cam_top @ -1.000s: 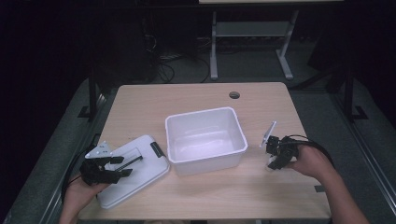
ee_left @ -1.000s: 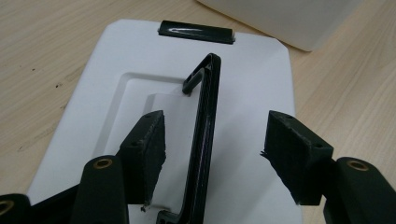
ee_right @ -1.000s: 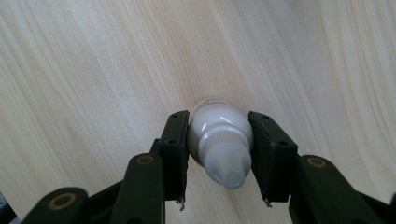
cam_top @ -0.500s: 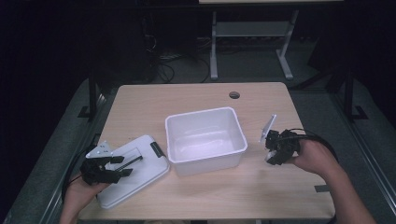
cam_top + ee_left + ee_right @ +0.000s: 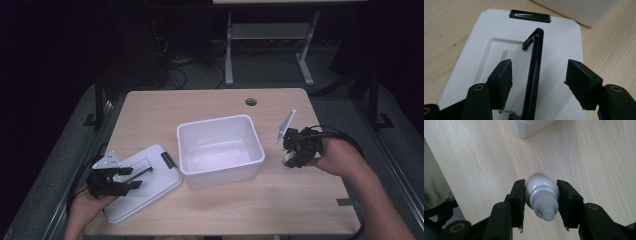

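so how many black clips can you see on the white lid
1. A black clip sits at the far edge of the white lid in the left gripper view, facing the white tub. An opposite clip may be hidden by the left gripper.

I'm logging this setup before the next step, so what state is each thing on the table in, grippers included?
White bin: open, empty, upright on the table.
Lid: off the bin, flat beside it, black handle raised.
Small white bottle: capped, clamped, lifted off the table.
Left gripper: open, jaws either side of the handle, not touching it.
Right gripper: shut on the bottle.
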`<state>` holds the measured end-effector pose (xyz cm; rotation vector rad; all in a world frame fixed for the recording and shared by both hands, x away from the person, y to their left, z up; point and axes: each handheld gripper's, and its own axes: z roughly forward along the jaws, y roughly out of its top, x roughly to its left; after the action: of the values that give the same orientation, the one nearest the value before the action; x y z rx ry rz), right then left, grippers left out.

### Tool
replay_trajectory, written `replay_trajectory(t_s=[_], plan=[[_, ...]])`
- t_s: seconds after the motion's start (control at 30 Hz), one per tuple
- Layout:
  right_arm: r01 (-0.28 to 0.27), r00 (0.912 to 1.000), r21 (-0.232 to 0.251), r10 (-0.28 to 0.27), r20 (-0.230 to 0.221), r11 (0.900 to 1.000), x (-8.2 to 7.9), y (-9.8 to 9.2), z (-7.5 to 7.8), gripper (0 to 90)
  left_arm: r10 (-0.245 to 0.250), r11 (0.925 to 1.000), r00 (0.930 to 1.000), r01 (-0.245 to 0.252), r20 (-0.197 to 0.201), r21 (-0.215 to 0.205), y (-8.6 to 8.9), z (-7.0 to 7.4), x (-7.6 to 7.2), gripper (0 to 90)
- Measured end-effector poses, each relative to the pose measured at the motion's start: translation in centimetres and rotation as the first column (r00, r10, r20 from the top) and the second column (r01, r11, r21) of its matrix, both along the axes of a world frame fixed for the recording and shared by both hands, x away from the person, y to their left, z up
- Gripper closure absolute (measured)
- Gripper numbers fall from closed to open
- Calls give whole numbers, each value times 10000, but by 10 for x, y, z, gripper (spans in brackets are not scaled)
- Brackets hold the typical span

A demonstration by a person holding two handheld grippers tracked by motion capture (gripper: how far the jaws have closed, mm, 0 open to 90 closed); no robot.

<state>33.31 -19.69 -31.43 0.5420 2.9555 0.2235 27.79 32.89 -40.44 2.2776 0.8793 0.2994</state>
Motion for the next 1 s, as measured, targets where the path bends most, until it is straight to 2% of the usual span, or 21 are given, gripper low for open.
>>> replay_trajectory(t_s=[0.3, 0.53, 1.0], plan=[[-196, 9996, 14, 195, 213, 9998, -1, 11, 29, 596, 236, 9996, 9997, -236, -17, -184, 3, -1, 0, 361], [-485, 9983, -11, 485, 321, 9988, 0, 26, 47, 596, 211, 9997, 9998, -212, -57, -115, 4, -1, 0, 361], [-1126, 9928, -40, 1127, 410, 9936, 5, 59, 64, 596, 207, 9998, 9998, -207, -52, -83, 5, -1, -1, 346]])
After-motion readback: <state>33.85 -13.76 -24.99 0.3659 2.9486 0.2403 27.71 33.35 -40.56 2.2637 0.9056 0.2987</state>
